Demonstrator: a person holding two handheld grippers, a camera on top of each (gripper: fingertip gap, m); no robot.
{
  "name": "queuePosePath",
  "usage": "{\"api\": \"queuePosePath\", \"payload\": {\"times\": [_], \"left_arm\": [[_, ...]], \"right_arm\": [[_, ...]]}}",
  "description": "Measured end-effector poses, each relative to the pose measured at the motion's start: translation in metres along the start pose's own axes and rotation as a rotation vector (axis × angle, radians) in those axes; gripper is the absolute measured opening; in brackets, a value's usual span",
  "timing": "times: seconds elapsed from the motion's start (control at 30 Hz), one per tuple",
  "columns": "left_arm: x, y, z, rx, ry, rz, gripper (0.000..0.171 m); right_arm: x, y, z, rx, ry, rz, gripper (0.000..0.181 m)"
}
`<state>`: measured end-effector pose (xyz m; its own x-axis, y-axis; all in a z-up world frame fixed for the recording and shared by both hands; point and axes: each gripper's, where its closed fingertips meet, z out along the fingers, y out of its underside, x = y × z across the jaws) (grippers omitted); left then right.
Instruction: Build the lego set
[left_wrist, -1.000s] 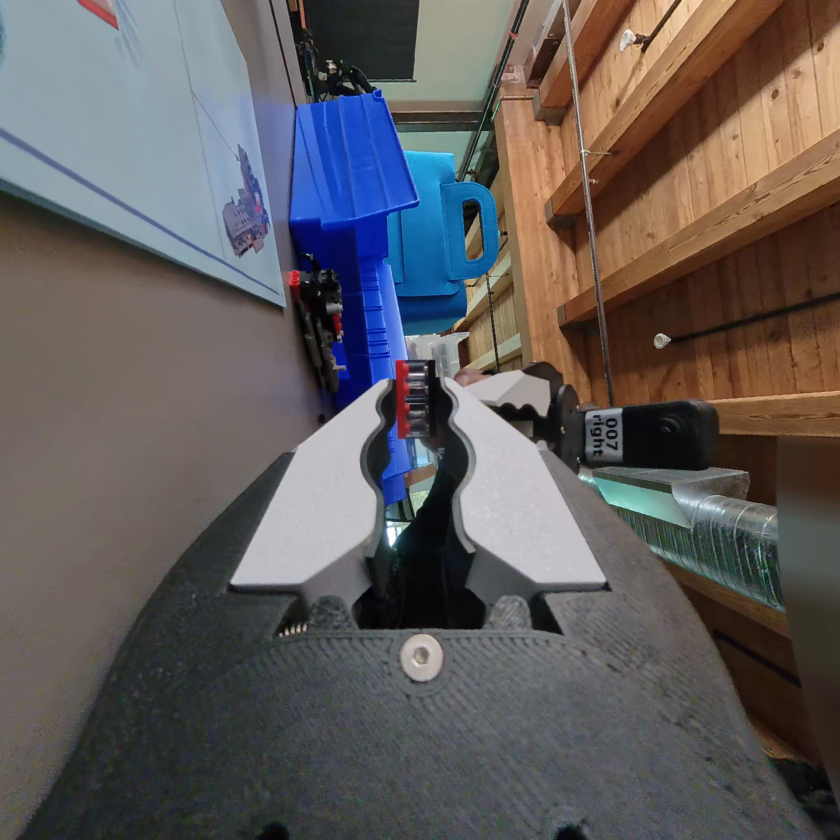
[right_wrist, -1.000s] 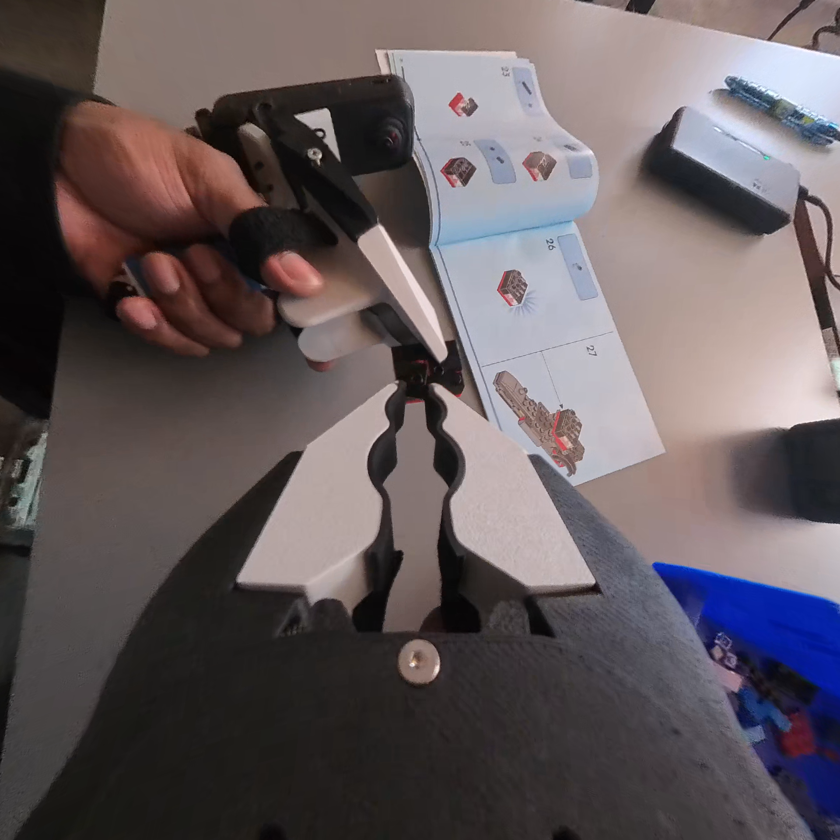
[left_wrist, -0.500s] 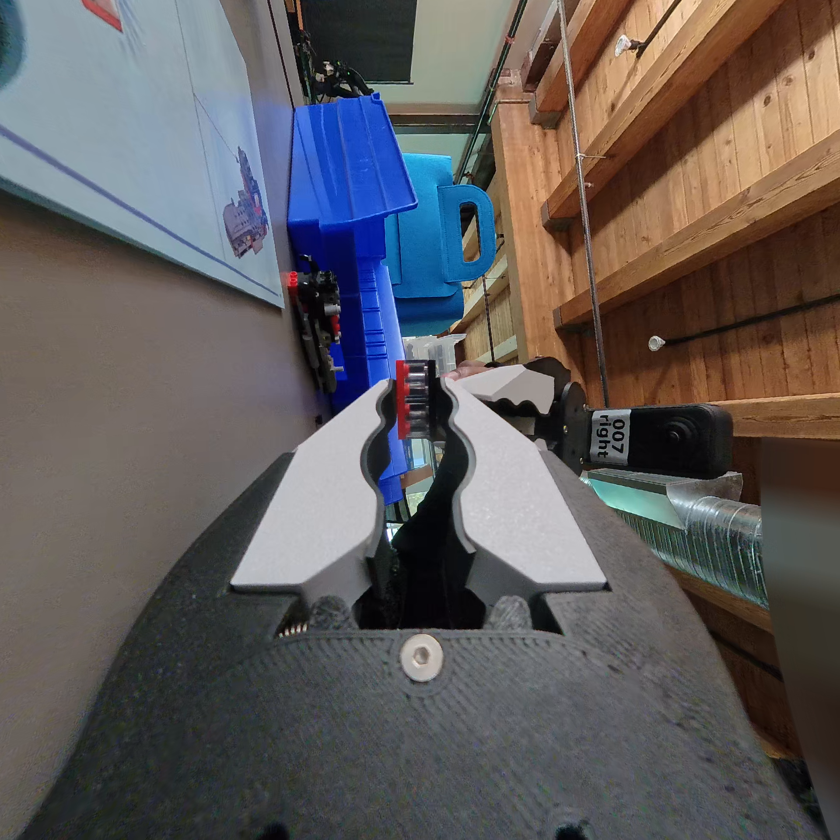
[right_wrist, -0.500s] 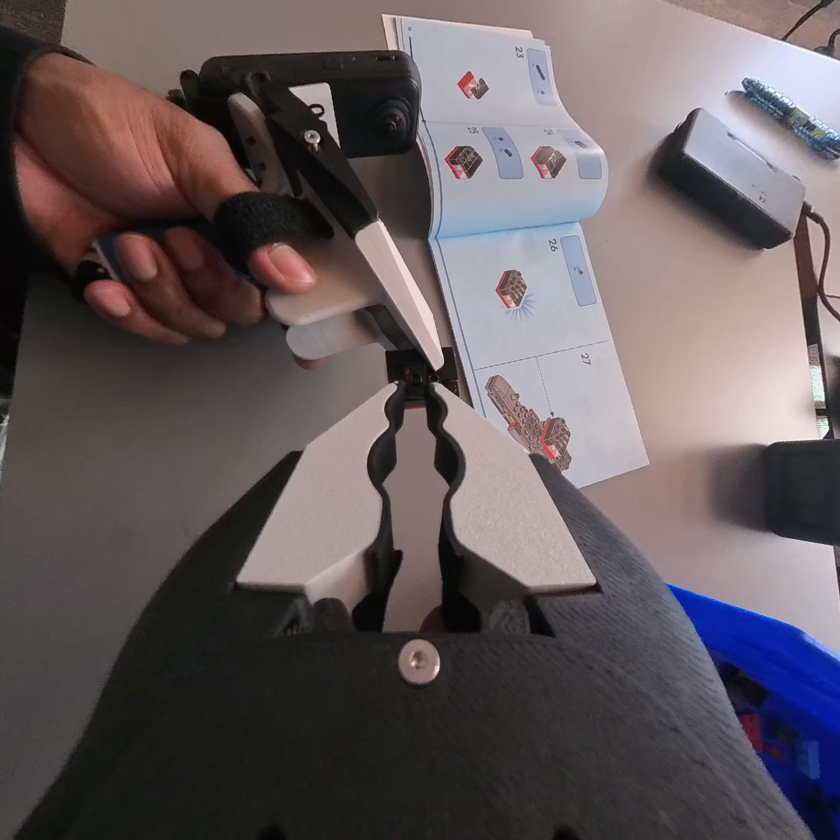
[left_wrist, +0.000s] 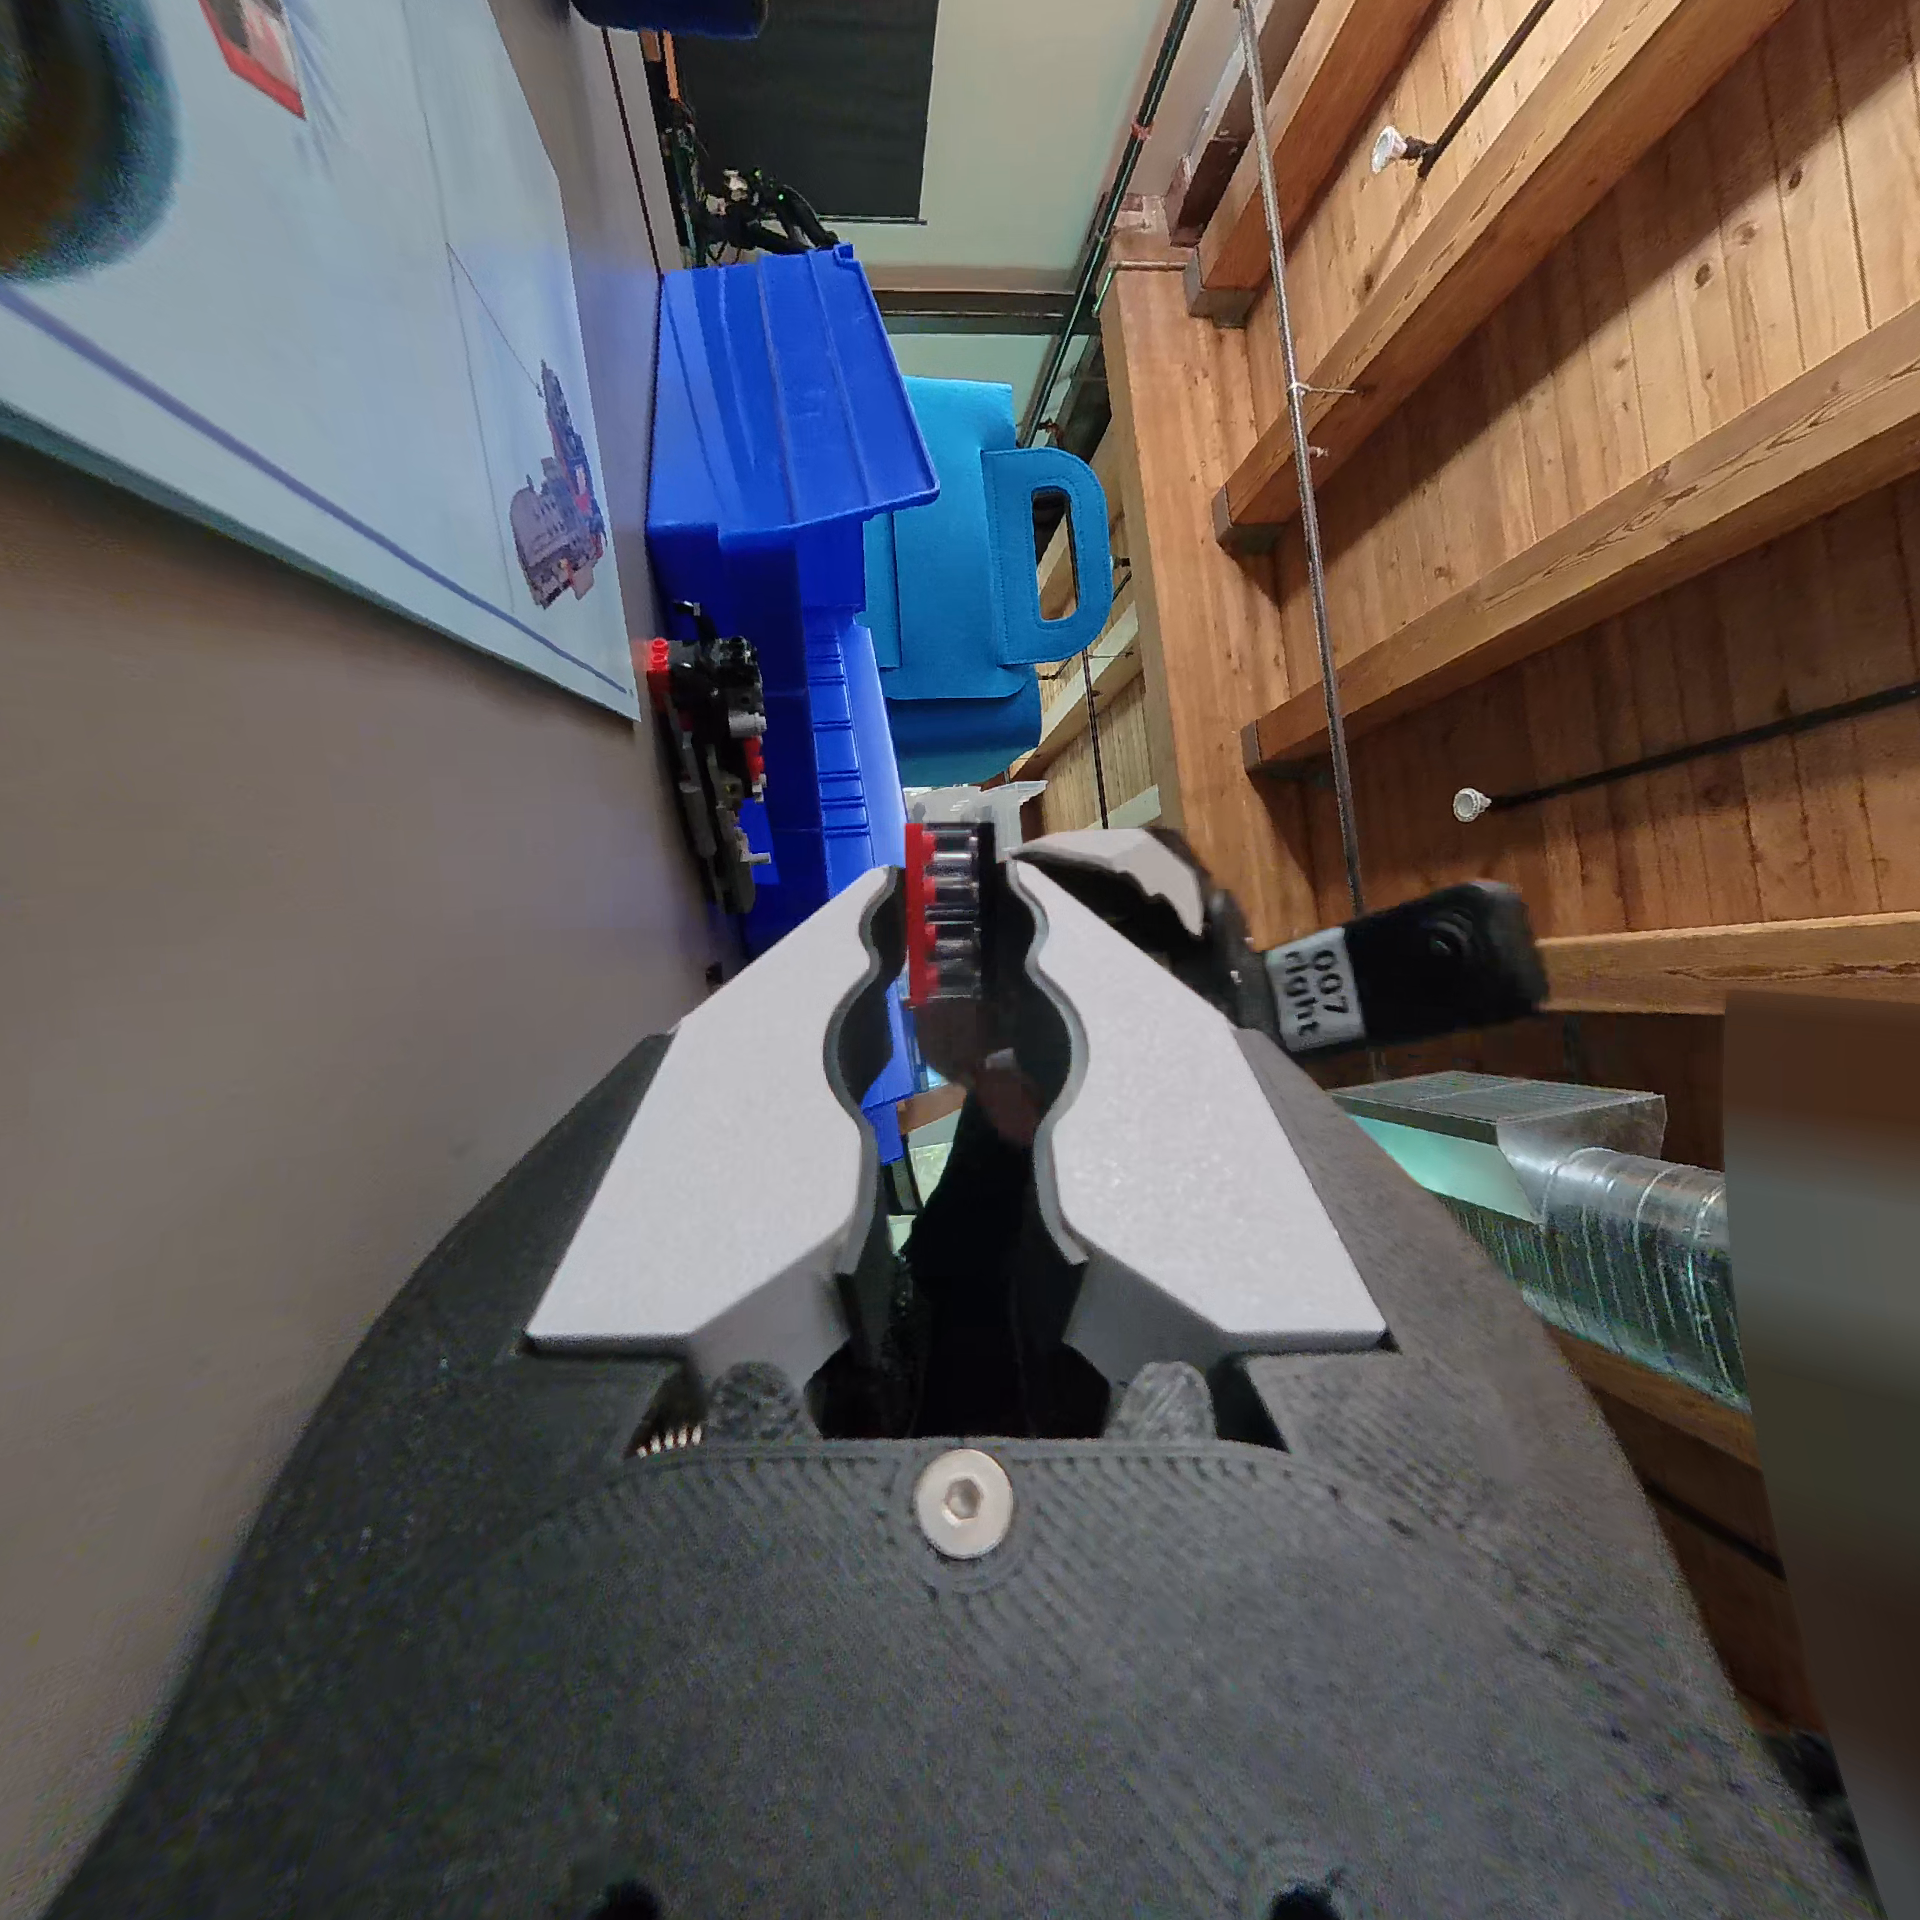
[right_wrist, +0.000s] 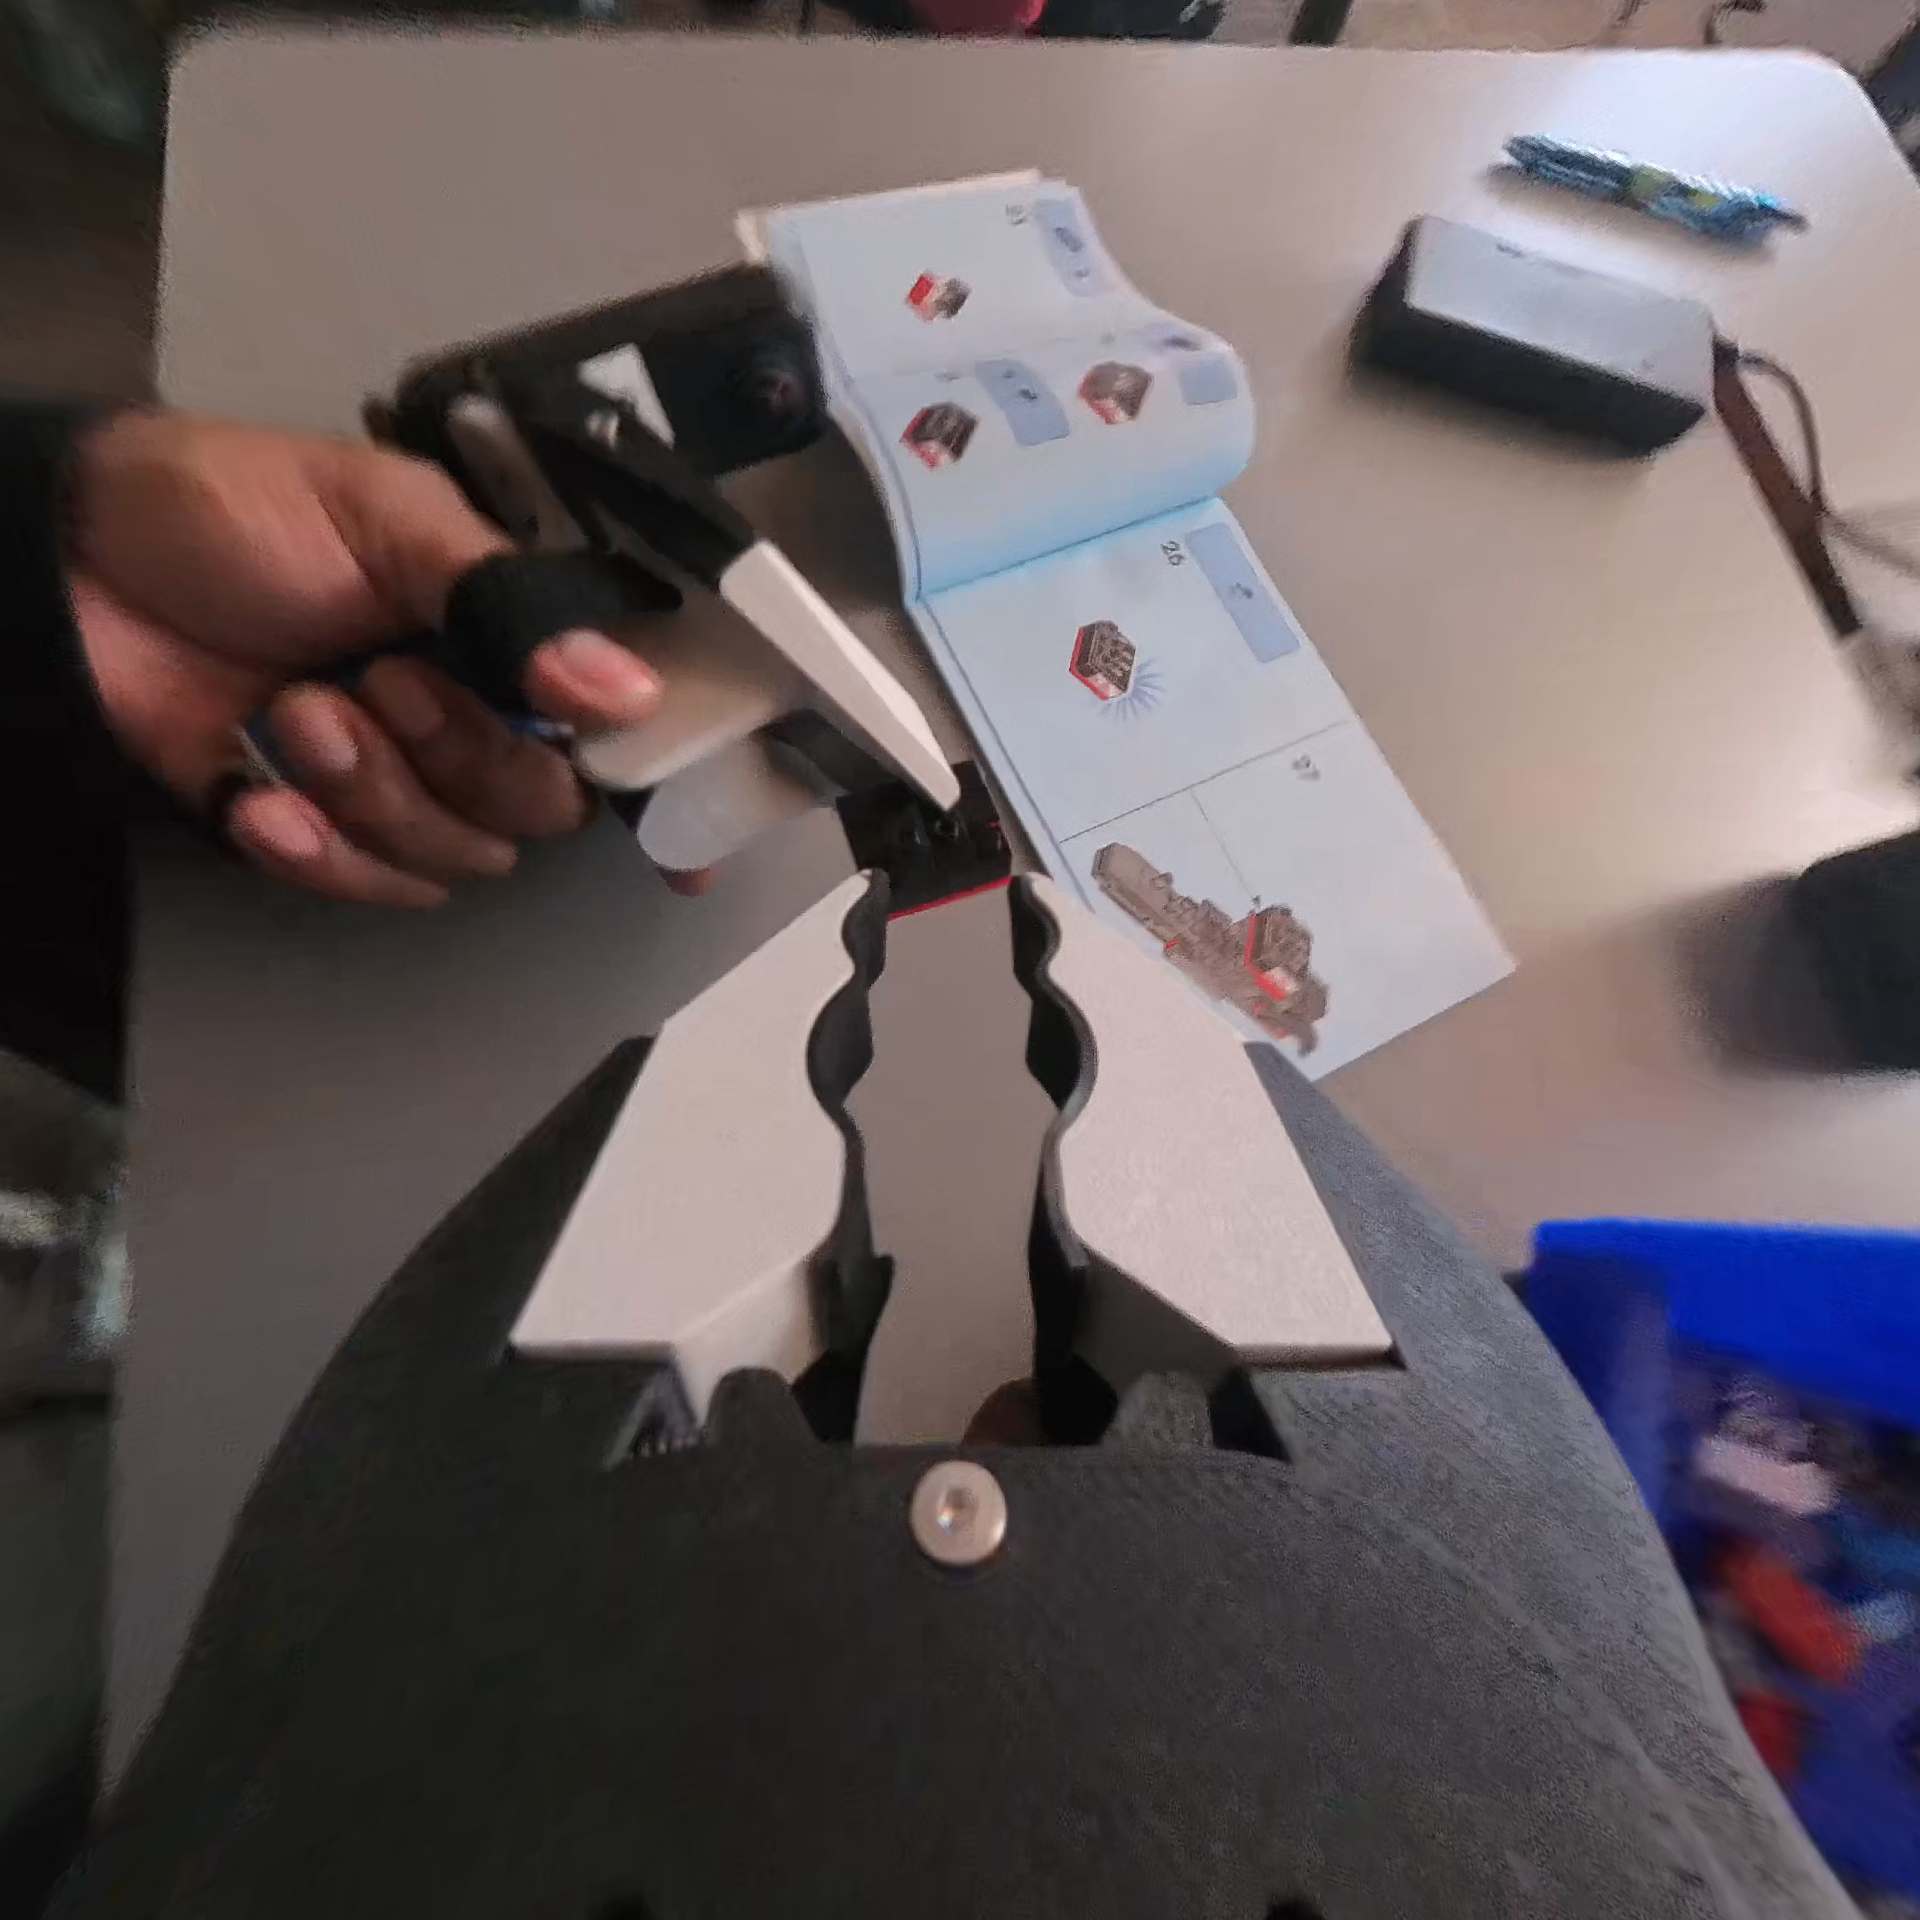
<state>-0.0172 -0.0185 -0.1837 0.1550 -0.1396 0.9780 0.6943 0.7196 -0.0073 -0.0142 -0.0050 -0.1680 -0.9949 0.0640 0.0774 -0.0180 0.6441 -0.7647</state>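
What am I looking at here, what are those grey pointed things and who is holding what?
No robot here: a person holds a pair of hand-held tongs in each hand, each carrying a camera looking along its grey fingers. One picture comes from the left tongs, turned sideways; the other from the right tongs, looking down at the grey table. The left tongs are shut on a small red and black lego block. The right tongs stand open just in front of it. On the table lie an open pale blue instruction booklet, a black box with a cable, a blue plastic bin of loose bricks and a partly built dark lego model.
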Motion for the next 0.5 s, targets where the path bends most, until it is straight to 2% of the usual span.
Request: {"api": "queuePosePath", "payload": {"times": [0.17, 0.27, 0.37, 0.5], "left_arm": [[0.003, -0.001, 0.001, 0.0, 0.024, 0.0, 0.017], [0.006, 0.001, 0.002, -0.01, 0.039, 0.003, 0.017], [0.009, 0.002, 0.002, -0.014, 0.059, 0.005, 0.017], [0.012, 0.004, 0.003, -0.028, 0.083, 0.002, 0.017]], "right_arm": [[-0.003, 0.007, -0.005, 0.259, -0.09, 0.584, 0.032], [-0.006, 0.007, -0.004, 0.392, -0.189, 0.84, 0.036], [-0.004, 0.005, -0.003, 0.453, -0.242, 0.964, 0.037], [-0.007, -0.002, 0.0, 0.481, -0.316, 1.023, 0.037]]}}
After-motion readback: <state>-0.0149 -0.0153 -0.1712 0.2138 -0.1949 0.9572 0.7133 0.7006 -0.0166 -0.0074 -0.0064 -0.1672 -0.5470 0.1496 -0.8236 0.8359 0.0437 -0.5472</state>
